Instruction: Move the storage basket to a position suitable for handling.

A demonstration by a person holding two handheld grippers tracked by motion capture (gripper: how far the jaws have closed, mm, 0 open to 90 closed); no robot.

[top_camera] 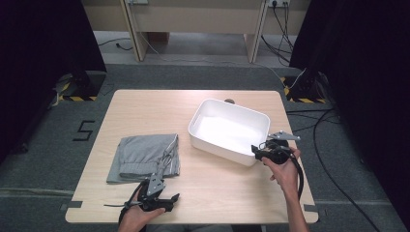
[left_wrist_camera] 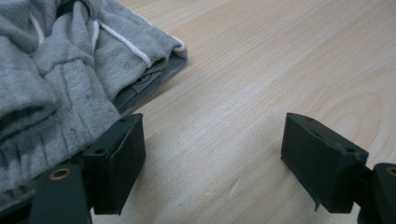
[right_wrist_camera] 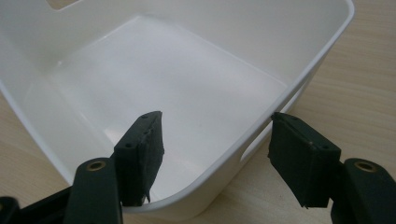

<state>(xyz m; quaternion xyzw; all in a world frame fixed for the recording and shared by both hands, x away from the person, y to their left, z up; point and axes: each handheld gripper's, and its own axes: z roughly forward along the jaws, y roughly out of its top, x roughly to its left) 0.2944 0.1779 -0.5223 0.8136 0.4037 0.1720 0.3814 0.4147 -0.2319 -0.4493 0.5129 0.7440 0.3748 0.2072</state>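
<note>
Grey carpet surrounds a pale wooden table (top_camera: pixel 212 193) that carries a white tub (top_camera: pixel 228 130) and folded grey shorts (top_camera: pixel 144 157). At the tub's near right corner the right gripper (right_wrist_camera: pixel 215 154) has its fingers (right_wrist_camera: pixel 142 149) spread apart, one inside the tub and the other outside, so the rim and handle slot run between them; the pads do not press the wall. Near the table's front edge, the left gripper (left_wrist_camera: pixel 212 163) rests low with its fingers (left_wrist_camera: pixel 322 163) wide open over bare wood, the shorts' hem just beside the left one.
</note>
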